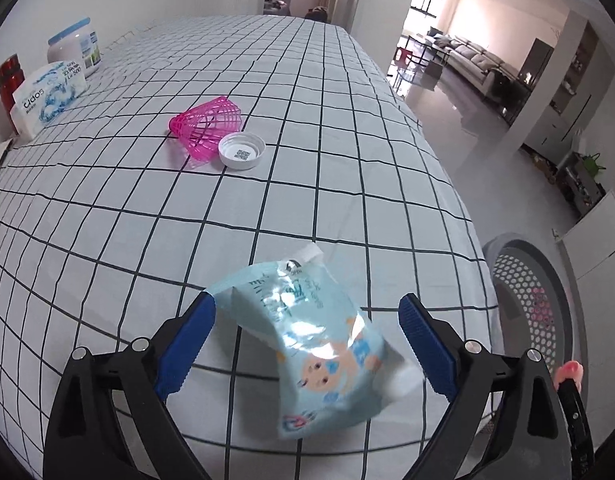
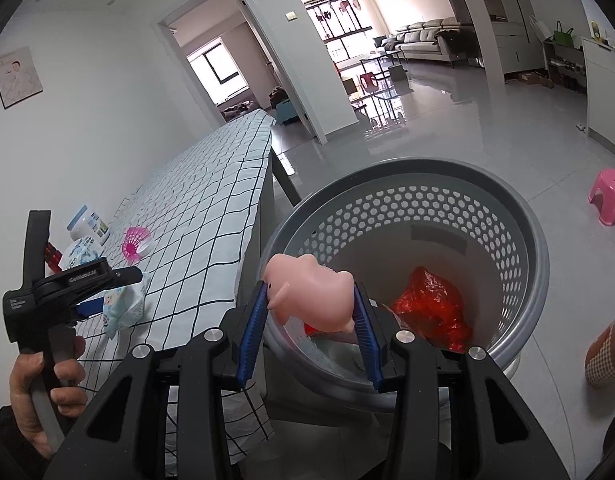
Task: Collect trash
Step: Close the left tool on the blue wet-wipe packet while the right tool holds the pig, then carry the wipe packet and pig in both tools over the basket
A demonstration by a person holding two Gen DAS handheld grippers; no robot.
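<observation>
The left gripper (image 1: 307, 344) is spread wide over a light blue pouch (image 1: 319, 344) with a baby drawn on it. The pouch lies on the checked worktop (image 1: 307, 120), near the edge beside the grey basket (image 2: 523, 240), and it sits between the blue pads (image 1: 183, 348) without being squeezed. To do this well, the gripper should go down until the pads are on both sides of the fat middle of the pouch, then close slowly, because the shiny bag looks slippery and soft. The right gripper (image 2: 311, 308) is pinching a pink toy pig (image 2: 307, 296) just above the basket, over the red wrapper (image 2: 431, 308) inside. It should open only when the pig is well inside the rim. Farther from the basket, a pink cage (image 1: 207, 128) and a white lid (image 1: 242, 151) wait on the worktop
</observation>
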